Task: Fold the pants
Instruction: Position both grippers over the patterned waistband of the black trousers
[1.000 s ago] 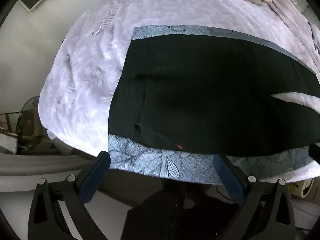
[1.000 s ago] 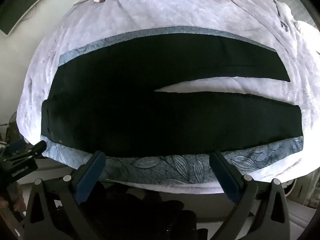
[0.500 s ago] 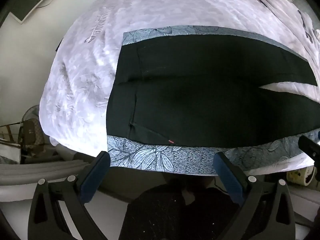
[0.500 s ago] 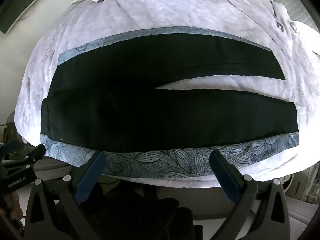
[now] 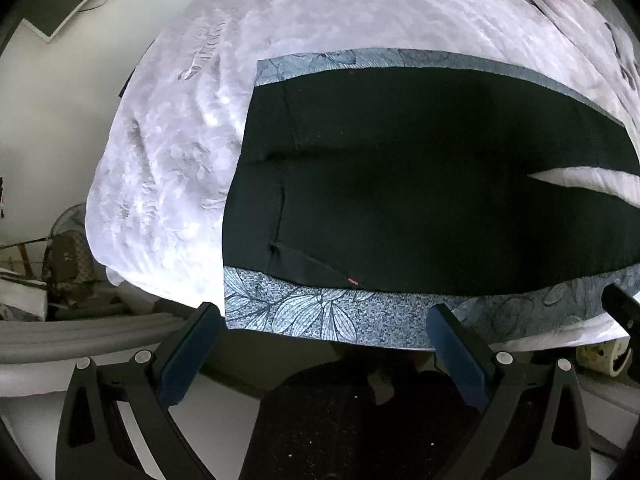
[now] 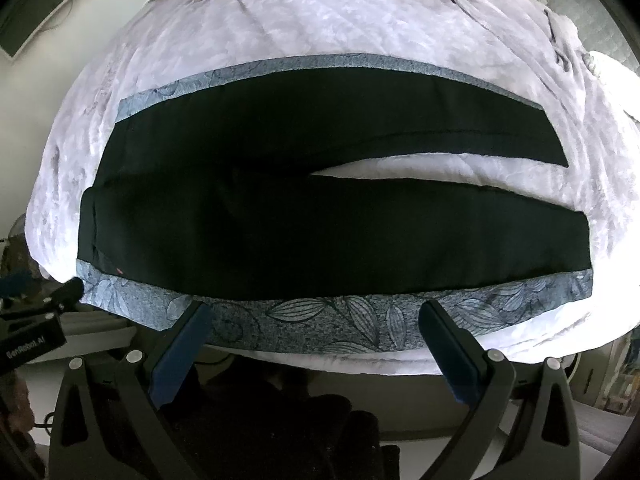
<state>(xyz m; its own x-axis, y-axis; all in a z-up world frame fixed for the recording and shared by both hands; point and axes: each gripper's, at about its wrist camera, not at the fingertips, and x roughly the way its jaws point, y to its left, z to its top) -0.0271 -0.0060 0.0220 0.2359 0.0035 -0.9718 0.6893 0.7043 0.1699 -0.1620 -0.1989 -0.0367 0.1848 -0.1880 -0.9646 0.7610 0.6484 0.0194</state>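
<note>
The black pants [image 6: 320, 208] lie flat and unfolded on a lilac bedspread [image 5: 168, 184] covering the bed, with a grey-blue leaf-print side stripe [image 6: 328, 320] running along the near edge and a matching one along the far edge. Nothing has been folded yet, so the step in hand looks like the approach to the first grasp.

On the left, the left tongs [image 5: 324, 332] hover just short of the near edge of the bed, at the waistband [image 5: 252, 184] end; they are spread wide and hold nothing. On the right, the right tongs [image 6: 316, 328] hang over the near stripe partway along the near leg, likewise spread wide and empty.

To do this step well, each pair of tongs would best bite the near stripe edge through all its layers, the left one close to the waistband corner and the right one further toward the hem, so the near leg lifts as one taut line. Carried over evenly, it should land edge to edge on the far leg, closing the wedge of bedspread showing between the legs.

The pants' long axis runs left to right, parallel to the near edge of the bed. The waistband points left and the two hems [image 6: 576, 240] point right, the legs splaying slightly apart toward the hems.
</note>
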